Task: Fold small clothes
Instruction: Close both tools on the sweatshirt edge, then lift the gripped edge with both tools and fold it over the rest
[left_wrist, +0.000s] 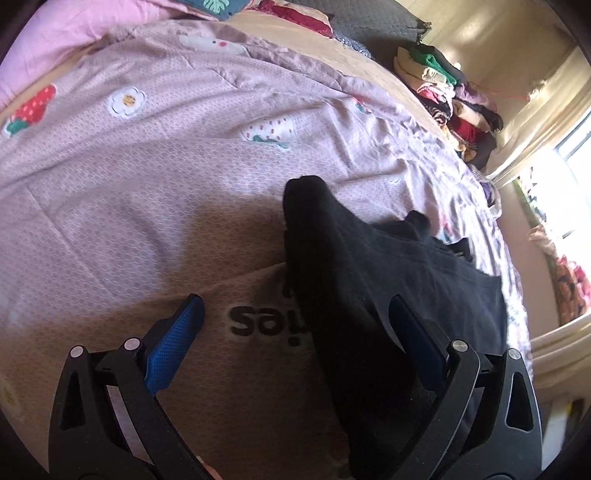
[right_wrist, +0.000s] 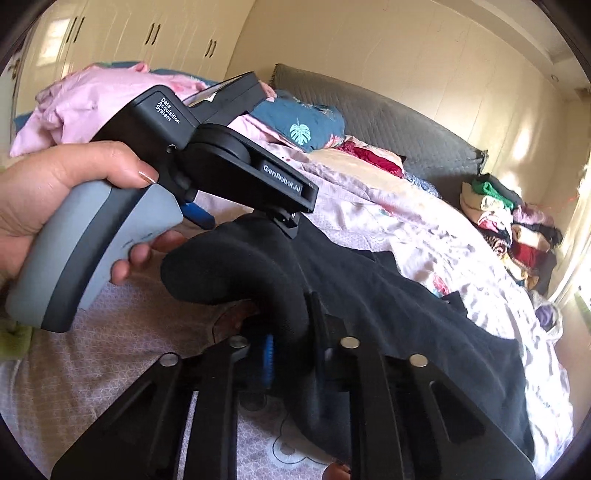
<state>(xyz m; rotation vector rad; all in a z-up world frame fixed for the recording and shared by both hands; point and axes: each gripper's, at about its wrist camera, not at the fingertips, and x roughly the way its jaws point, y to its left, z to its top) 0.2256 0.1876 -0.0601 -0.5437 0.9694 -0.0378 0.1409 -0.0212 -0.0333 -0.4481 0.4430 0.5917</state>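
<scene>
Black cloth, a small garment (left_wrist: 369, 280), lies rumpled on the bed (left_wrist: 147, 177), spread toward the window side and bunched into a raised ridge at the near end. My right gripper (right_wrist: 291, 350) is clenched on that bunched end: in the right wrist view the cloth rolls up between the jaws and a strip of blue pad shows pressed against it. My left gripper (left_wrist: 295, 332) is released, its jaws standing wide; one blue pad (left_wrist: 173, 343) hangs over the pink bedcover (left_wrist: 110, 229), the other sits over the dark cloth, and neither presses on anything that I can see. The hand (right_wrist: 55, 199) carrying the left tool shows in the right wrist view, tilted down toward the garment.

As for progress, I judge the fold barely begun. The garment is not flat and shows no clean crease; only one end is lifted (what kind of garment it is I cannot tell, since it is all one dark mass). What remains, as I read it: take a second hold with the left jaws, pull the cloth straight, lay it over itself, and press it down.

A stack of folded clothes (left_wrist: 450, 107) stands at the far edge of the bed, well apart, which suggests other pieces are already finished and this one would join them.
</scene>
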